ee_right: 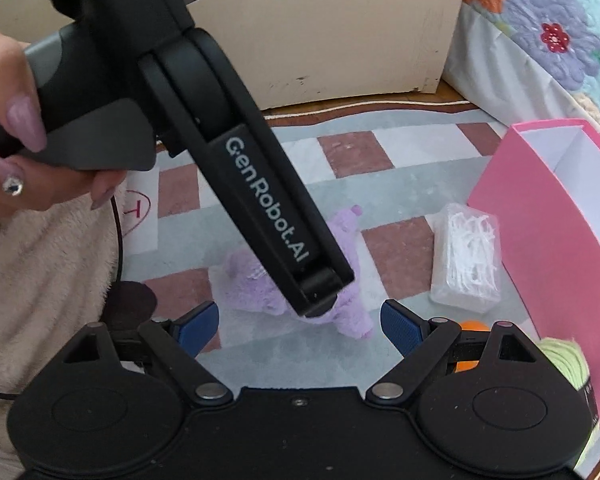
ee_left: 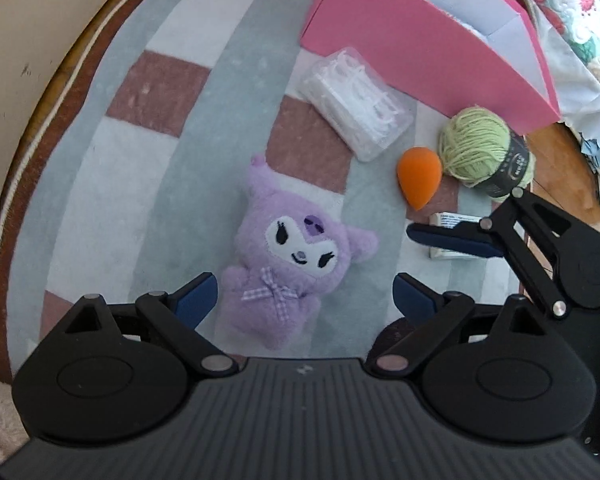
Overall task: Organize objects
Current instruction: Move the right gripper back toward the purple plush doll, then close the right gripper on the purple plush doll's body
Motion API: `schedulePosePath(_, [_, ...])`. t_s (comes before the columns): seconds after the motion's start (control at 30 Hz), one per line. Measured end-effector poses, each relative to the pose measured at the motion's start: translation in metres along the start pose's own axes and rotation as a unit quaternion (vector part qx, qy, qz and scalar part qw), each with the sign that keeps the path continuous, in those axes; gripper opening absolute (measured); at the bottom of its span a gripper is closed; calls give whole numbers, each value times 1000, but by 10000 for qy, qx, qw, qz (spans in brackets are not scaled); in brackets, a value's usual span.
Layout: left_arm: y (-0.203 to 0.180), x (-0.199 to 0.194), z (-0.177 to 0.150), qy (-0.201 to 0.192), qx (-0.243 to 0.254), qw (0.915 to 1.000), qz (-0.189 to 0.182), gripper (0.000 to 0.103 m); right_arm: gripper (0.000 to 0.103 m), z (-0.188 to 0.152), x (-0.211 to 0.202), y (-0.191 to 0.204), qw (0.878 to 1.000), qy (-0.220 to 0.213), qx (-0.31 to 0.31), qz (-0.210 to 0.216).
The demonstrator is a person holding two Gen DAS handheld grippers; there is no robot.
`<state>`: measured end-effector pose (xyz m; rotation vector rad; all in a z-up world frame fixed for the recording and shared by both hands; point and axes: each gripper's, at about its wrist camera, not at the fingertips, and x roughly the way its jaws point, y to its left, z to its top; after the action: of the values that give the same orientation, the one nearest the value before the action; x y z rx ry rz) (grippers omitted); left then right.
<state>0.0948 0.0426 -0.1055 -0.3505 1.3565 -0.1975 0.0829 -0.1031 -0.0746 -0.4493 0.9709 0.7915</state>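
Checkered rug [ee_left: 172, 92] holds everything loose: purple plush [ee_left: 296, 256], floss-pick case [ee_left: 356, 104], orange sponge [ee_left: 420, 178], green yarn [ee_left: 476, 144]. Pink box [ee_left: 420, 60] looks empty. Left gripper [ee_left: 304, 294] and right gripper [ee_right: 300, 322] both gape, holding nothing; nothing sorted yet.

Bare rug [ee_left: 204, 184] left of plush [ee_left: 296, 248]
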Motion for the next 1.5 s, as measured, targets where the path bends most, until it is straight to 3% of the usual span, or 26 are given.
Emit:
schedulePosePath(0.1, [5, 7, -3, -44, -75, 10000, 14, 91, 91, 0, 7, 1, 9999, -3, -135, -31])
schedulePosePath(0.23, [15, 13, -5, -71, -396, 9982, -437, 88, 91, 2, 17, -5, 9998, -12, -218, 17])
schedulePosePath(0.43, [17, 14, -4, -204, -350, 9988, -274, 79, 91, 4, 31, -17, 9996, 18, -96, 281])
schedulePosePath(0.53, [20, 14, -2, -288, -322, 9990, -117, 63, 91, 4, 41, -20, 9991, 66, -4, 424])
schedulePosePath(0.83, [12, 11, 2, -483, -58, 9986, -184, 53, 83, -2, 47, -19, 9982, -42, 226, 556])
schedulePosePath(1.0, [6, 10, 5, -511, 103, 9984, -211, 53, 68, -12, 39, -21, 9982, -52, 480, 365])
schedulePosePath(1.13, [3, 9, 9, -535, 165, 9979, -311, 51, 48, -21, 32, -26, 9956, -130, 916, 149])
schedulePosePath(1.3, [2, 2, 14, -558, 171, 9973, -447, 51, 46, -31, 27, -28, 9894, -202, 1429, -153])
schedulePosePath(1.5, [7, 2, 16, -602, 90, 9979, -200, 55, 46, -35, 22, -30, 9789, -46, 1918, -700])
